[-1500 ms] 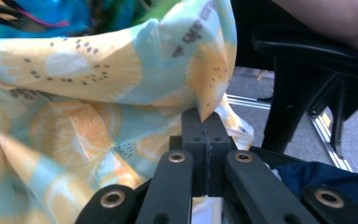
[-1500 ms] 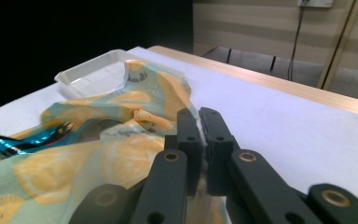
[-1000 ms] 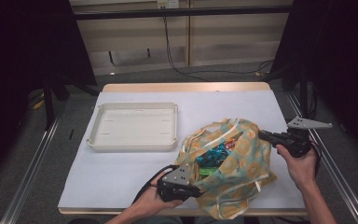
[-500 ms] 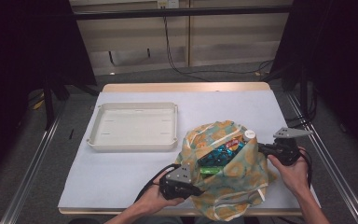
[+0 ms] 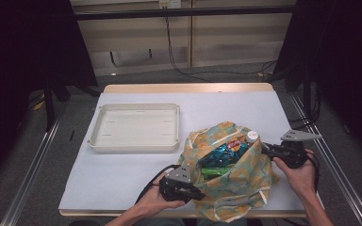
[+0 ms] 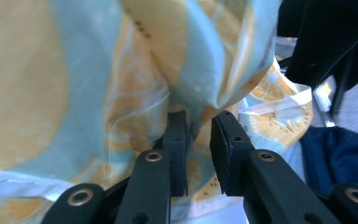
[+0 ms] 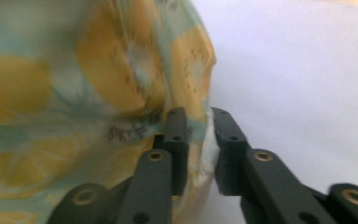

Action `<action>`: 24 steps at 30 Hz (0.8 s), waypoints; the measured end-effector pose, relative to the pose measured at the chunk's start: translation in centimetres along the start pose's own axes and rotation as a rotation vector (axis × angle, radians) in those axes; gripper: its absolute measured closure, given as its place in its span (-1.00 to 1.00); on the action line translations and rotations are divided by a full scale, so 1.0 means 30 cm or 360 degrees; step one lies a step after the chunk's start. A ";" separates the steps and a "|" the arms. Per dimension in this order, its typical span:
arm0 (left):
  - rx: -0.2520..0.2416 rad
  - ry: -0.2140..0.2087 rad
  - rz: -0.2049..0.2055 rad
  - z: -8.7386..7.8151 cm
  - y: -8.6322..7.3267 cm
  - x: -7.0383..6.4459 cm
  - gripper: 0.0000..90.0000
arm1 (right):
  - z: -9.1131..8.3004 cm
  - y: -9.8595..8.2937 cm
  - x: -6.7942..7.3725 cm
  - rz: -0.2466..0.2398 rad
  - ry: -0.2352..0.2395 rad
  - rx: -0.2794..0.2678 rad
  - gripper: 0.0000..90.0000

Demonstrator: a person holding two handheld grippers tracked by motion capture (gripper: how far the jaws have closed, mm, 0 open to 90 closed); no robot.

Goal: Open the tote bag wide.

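Left gripper (image 6: 198, 135) pinching a fold of the lemon-print bag (image 5: 235, 174), cloth caught between the jaws, seen up close along them. Right gripper (image 7: 198, 135) likewise clamped on the bag's edge. From above: bag slumped open between both, snack packets (image 5: 219, 157) and a white cap (image 5: 251, 136) inside; tray (image 5: 134, 141) well beyond the left one.
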State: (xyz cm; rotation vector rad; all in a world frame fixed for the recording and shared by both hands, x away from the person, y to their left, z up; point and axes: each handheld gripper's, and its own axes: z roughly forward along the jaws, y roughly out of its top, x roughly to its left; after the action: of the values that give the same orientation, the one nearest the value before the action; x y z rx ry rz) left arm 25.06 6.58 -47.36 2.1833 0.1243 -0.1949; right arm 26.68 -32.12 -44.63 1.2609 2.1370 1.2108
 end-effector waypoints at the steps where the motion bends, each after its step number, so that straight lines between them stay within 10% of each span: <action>1: 0.0000 0.0000 0.0000 0.000 0.000 0.000 0.66 | 0.000 0.000 0.000 0.0000 0.0000 0.0000 0.66; 12: -0.0293 0.0084 -0.0053 -0.207 0.028 -0.025 0.42 | -0.186 0.047 0.063 0.0072 0.0051 -0.0279 0.02; 24: -0.0418 0.0255 -0.0067 -0.282 0.070 0.053 0.65 | -0.245 0.077 0.199 0.0043 0.0253 -0.0282 -0.32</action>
State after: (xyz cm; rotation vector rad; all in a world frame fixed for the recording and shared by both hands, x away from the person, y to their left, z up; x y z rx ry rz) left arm 27.75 12.28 -41.15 1.9329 0.2707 -0.0247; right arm 19.80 -30.12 -38.04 1.1549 2.0710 1.5209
